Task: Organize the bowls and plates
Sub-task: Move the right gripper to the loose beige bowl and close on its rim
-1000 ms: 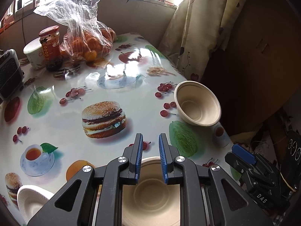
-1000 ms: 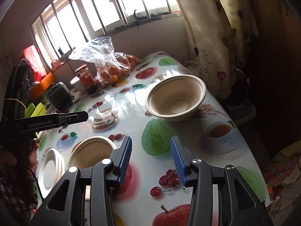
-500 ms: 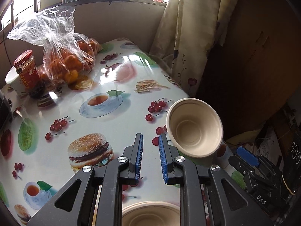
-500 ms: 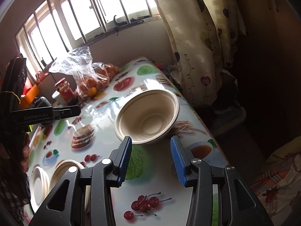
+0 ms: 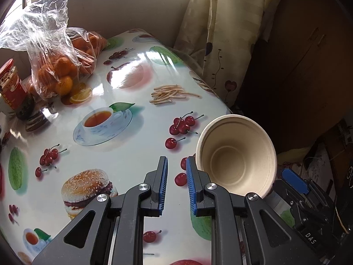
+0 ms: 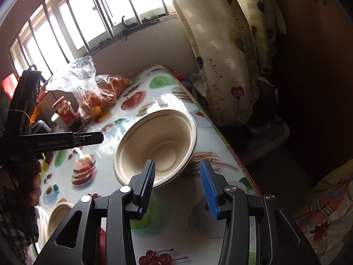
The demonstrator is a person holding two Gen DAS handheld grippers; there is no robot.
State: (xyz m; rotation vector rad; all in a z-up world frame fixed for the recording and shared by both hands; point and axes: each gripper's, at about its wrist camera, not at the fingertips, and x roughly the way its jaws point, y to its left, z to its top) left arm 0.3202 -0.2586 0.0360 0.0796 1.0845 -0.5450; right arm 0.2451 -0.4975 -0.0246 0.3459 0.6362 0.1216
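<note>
Bag of oranges [image 5: 64, 66] at 10 o'clock on worktop [image 5: 136, 150]; red-lidded jar [image 5: 11, 84] at 9; curtain [image 5: 220, 33] at 1.

beige bowl [image 5: 237, 156] upright near the table's right edge.

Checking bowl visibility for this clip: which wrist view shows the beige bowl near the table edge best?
The right wrist view: the beige bowl sits centred, with only its near rim hidden. In the left wrist view it sits off to the right, distorted, its near rim hidden too.
</note>
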